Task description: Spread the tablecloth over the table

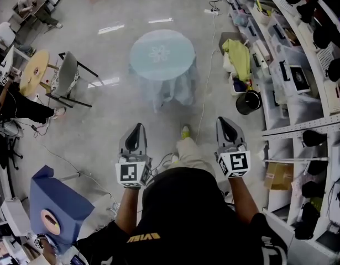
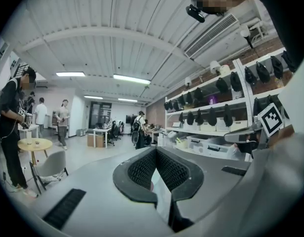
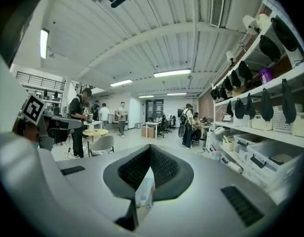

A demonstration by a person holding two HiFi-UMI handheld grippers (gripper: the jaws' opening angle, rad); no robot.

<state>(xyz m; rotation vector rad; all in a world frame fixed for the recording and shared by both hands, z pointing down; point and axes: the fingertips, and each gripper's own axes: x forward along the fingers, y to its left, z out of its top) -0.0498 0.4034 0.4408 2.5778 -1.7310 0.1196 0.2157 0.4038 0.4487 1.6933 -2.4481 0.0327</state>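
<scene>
Left gripper (image 1: 137, 128) and right gripper (image 1: 224, 121): jaws pressed together, nothing between them. Both are held level, side by side, above the floor (image 1: 103, 115).

Tablecloth (image 1: 161, 54): pale blue, spread flat as a round disc, with its edge hanging in folds. It lies well apart from both grippers, straight ahead of them and between their lines of aim. Neither gripper touches it.
</scene>
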